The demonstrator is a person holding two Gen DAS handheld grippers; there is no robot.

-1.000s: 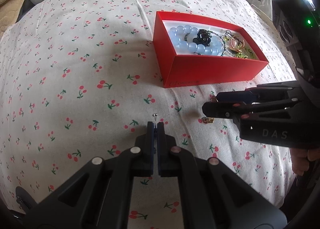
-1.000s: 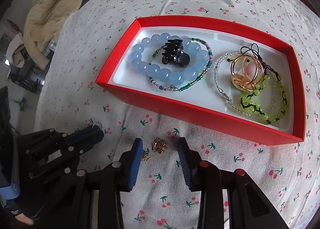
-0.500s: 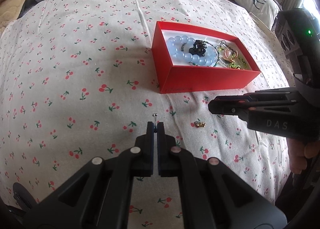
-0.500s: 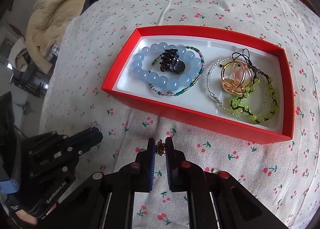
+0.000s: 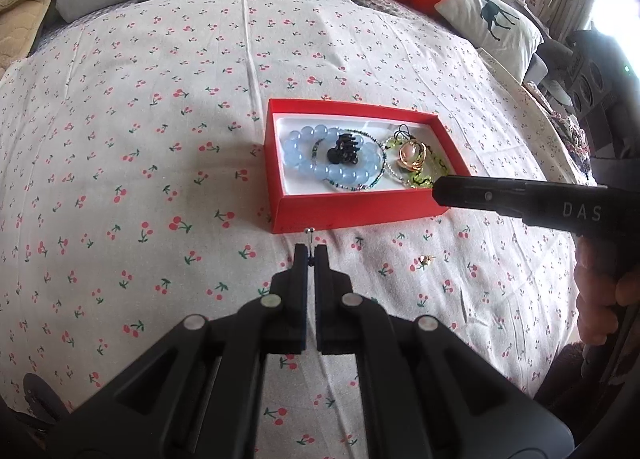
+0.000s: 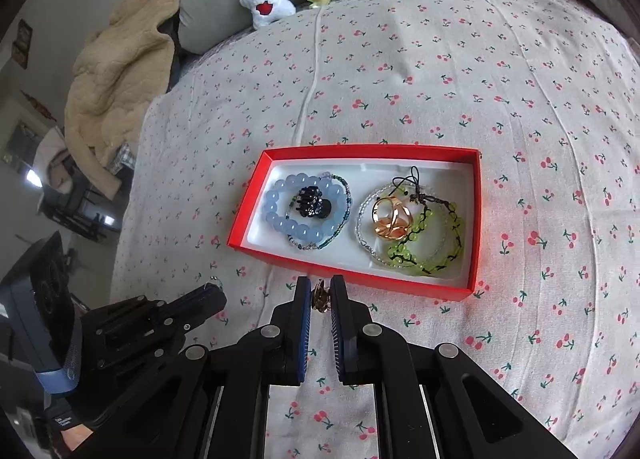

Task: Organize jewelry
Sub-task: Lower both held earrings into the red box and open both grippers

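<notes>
From the left wrist, the left gripper [image 5: 311, 255] pinches a thin pin [image 5: 309, 234] just short of the red box [image 5: 356, 209] on the bed [image 5: 160, 139], one earring [image 5: 425, 259] left on the sheet; from the right wrist, the right gripper [image 6: 320, 293], just closed, clamps a gold earring [image 6: 320, 296] near the box rim, apparently ready to drop in.

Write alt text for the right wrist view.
The right claw pinches a small gold earring above a cherry-print bedspread, just short of a red box holding bracelets. The left claw sits lower left.
</notes>
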